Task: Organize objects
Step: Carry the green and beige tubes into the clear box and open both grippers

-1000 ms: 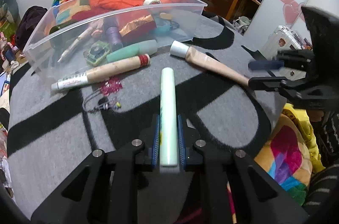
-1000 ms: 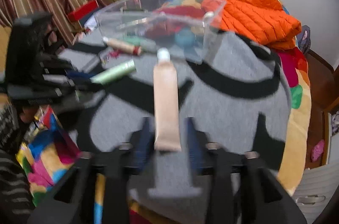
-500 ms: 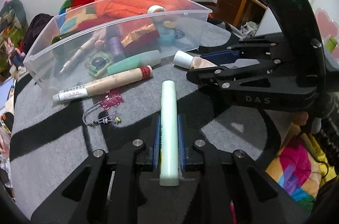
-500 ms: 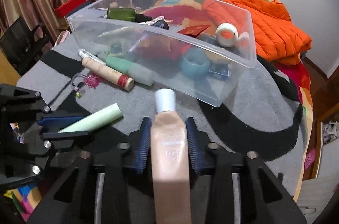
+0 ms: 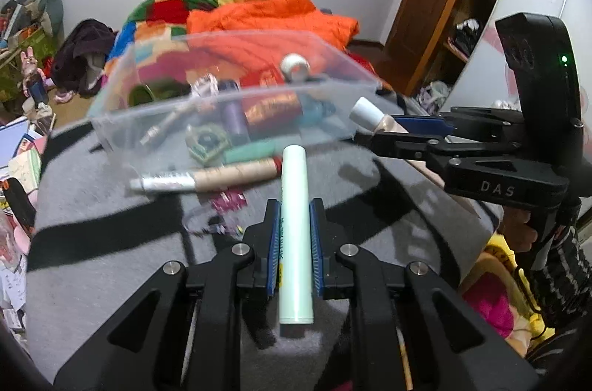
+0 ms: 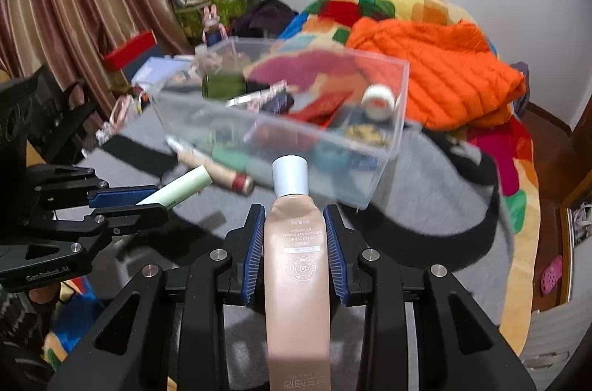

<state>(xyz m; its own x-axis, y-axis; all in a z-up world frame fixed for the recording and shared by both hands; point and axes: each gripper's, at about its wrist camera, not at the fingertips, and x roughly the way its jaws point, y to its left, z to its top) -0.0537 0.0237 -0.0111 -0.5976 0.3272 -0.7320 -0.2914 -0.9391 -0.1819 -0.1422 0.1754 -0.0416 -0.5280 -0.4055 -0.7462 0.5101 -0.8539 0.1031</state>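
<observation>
My left gripper [image 5: 294, 206] is shut on a pale green tube [image 5: 294, 228] and holds it above the grey blanket, short of the clear plastic bin [image 5: 229, 110]. My right gripper [image 6: 294, 217] is shut on a beige cream tube with a white cap [image 6: 294, 265], near the bin's [image 6: 388, 139] front wall. Each gripper shows in the other's view: the right one [image 5: 403, 132] with the beige tube [image 5: 370, 115], the left one [image 6: 148, 202] with the green tube [image 6: 181, 189]. The bin holds several small items.
A long beige tube with a red band [image 5: 207, 178], a teal tube [image 5: 251, 150] and a pink keychain [image 5: 225, 202] lie on the blanket before the bin. An orange jacket [image 6: 436, 69] and a colourful quilt lie behind it. Clutter stands at the left.
Both grippers have lifted and tilted up with their tubes held. The bin now sits lower and farther in both views, and more of the room shows.
</observation>
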